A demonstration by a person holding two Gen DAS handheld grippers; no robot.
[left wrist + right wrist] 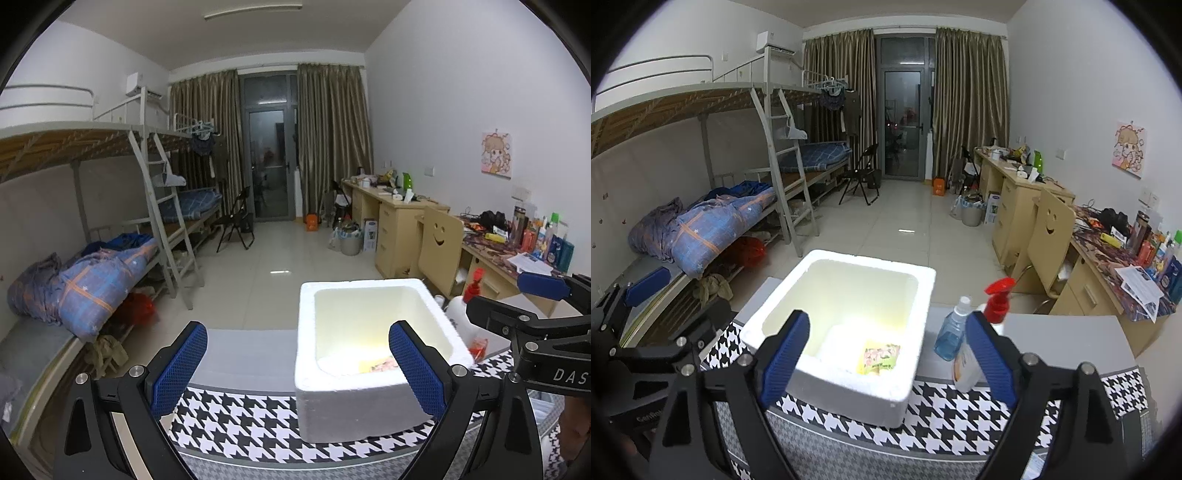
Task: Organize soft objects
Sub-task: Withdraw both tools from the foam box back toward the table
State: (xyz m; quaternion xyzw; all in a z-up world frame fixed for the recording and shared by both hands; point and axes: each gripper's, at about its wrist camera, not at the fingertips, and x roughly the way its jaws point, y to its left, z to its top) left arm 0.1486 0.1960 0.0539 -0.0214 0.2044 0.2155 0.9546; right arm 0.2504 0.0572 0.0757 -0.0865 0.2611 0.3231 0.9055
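Note:
A white foam box (347, 410) (849, 391) stands open on a houndstooth cloth (236, 424) (945, 417). A yellow and pink soft packet (881, 357) lies on its floor; its edge shows in the left wrist view (380, 365). My left gripper (297, 369) is open and empty, in front of the box's left side. My right gripper (886, 363) is open and empty, in front of the box. The right gripper also shows at the right of the left wrist view (535, 295), and the left gripper at the left of the right wrist view (646, 286).
A blue liquid bottle (951, 332) and a red-topped spray bottle (982, 332) stand right of the box. Bunk beds with a blue quilt (713, 225) line the left wall. Desks (1015, 199), a smiley chair (1051, 229) and clutter line the right wall.

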